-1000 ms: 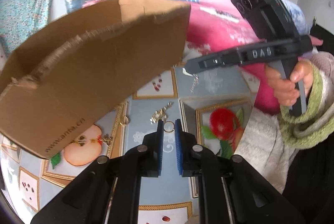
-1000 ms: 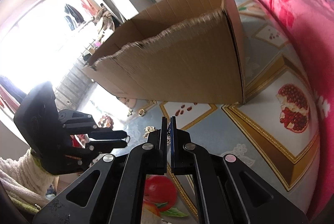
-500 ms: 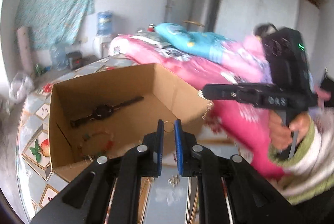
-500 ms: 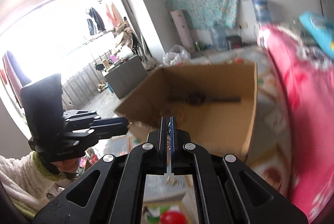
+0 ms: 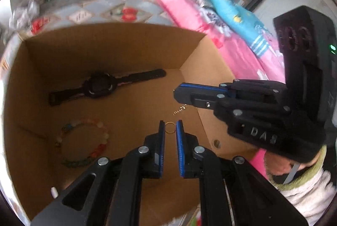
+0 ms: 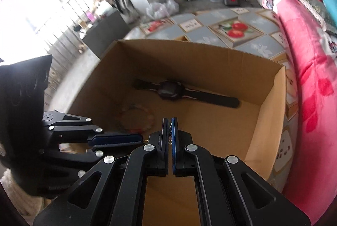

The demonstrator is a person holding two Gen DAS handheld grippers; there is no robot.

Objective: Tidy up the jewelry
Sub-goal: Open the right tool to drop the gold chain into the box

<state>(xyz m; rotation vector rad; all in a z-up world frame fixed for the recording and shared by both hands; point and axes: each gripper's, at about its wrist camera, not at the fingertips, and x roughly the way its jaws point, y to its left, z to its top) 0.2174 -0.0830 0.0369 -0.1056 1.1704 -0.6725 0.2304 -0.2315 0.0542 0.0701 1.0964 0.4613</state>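
Left gripper [image 5: 170,128] pinches gold ring [image 5: 170,127]; right gripper [image 6: 170,124] clamps chain [image 5: 179,109] (fine, gold). Cardboard box [image 5: 118,40] holds one wristwatch [image 5: 99,87], one beaded bracelet [image 5: 84,142].

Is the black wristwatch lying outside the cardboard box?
No, the black wristwatch lies flat on the floor inside the open cardboard box, beyond a beaded bracelet.

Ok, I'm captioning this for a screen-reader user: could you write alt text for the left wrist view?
The left gripper pinches a small gold ring above an open cardboard box holding a black watch and a beaded bracelet. At right, the right gripper dangles a thin chain over the box, with pink bedding behind.
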